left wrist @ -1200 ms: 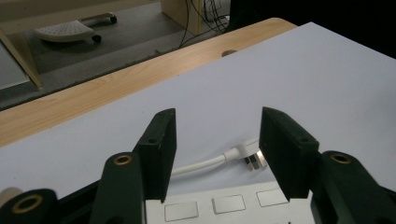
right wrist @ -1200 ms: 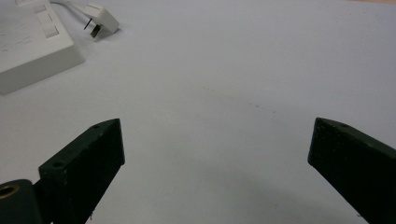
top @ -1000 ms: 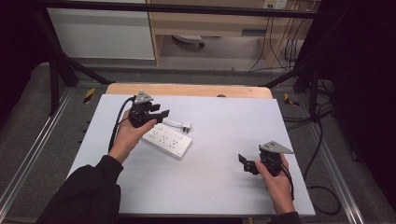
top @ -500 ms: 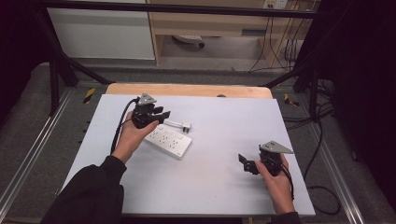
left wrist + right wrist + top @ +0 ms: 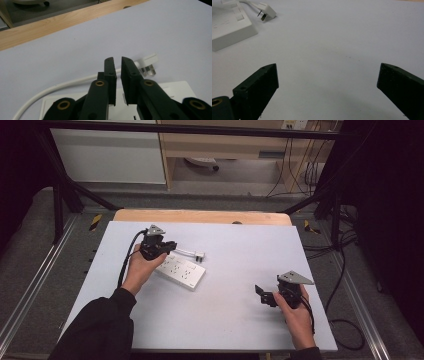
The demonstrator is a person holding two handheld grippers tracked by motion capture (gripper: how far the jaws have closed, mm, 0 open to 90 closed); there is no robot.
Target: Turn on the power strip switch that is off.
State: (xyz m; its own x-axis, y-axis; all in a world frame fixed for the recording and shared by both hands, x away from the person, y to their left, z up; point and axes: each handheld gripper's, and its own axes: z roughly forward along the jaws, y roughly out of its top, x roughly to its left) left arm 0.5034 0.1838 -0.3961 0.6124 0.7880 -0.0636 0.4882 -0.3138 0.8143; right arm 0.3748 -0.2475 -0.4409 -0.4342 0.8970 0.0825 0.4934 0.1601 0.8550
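The white power strip (image 5: 181, 271) is seen lying flat on the pale table (image 5: 240, 320), a bit left of centre in the high view, its long axis run from approx. 10 to 4 o'clock. Its white cable (image 5: 62, 86) is led off the far end and curved round to the plug (image 5: 199, 254), which is laid on the table just beyond the strip, at approx. 1 o'clock from it, prongs turned to the right.

The left gripper (image 5: 167, 246) is held over the strip's far-left end, at approx. 10 o'clock from the strip's middle. Its jaws have just been closing; in the left gripper view (image 5: 118, 80) they are seen nearly together, w/ only a thin slit left. The cable is seen passing behind the jaw tips; whether it is pinched cannot be told, and nothing is seen gripped in the slit.

The right gripper (image 5: 262, 294) is held low near the table's near-right part, at approx. 4 o'clock from the strip and well apart from it. In the right gripper view (image 5: 328, 80) its jaws are spread wide, w/ bare table between them; strip and plug are seen at approx. 10–11 o'clock there.
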